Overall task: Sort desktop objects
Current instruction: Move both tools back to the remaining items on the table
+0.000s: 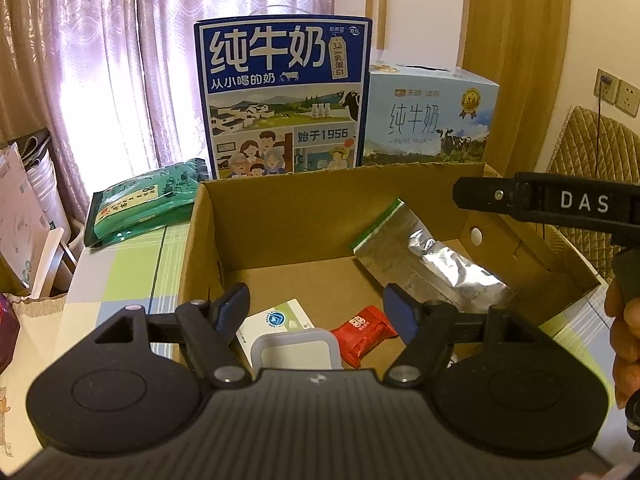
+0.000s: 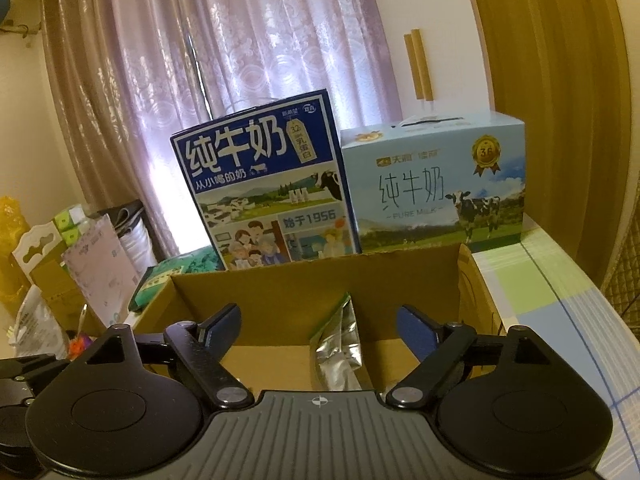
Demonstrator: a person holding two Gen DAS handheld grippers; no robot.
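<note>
A checked tabletop [image 1: 132,264] stands before lilac curtains [image 1: 120,40]; two milk cartons [image 1: 282,100] rise behind the open cardboard box [image 1: 288,224] mid-frame. The left claw [image 1: 316,312] is spread and empty, as is the right claw [image 2: 318,330]. Only the left view shows the red packet [image 1: 362,330], white card [image 1: 276,320] and half-hidden grey-rimmed container [image 1: 296,346] inside; both show the foil pouch [image 1: 424,264].

backlit lilac curtains [image 2: 240,60] hang between cream walls [image 1: 520,60].
</note>
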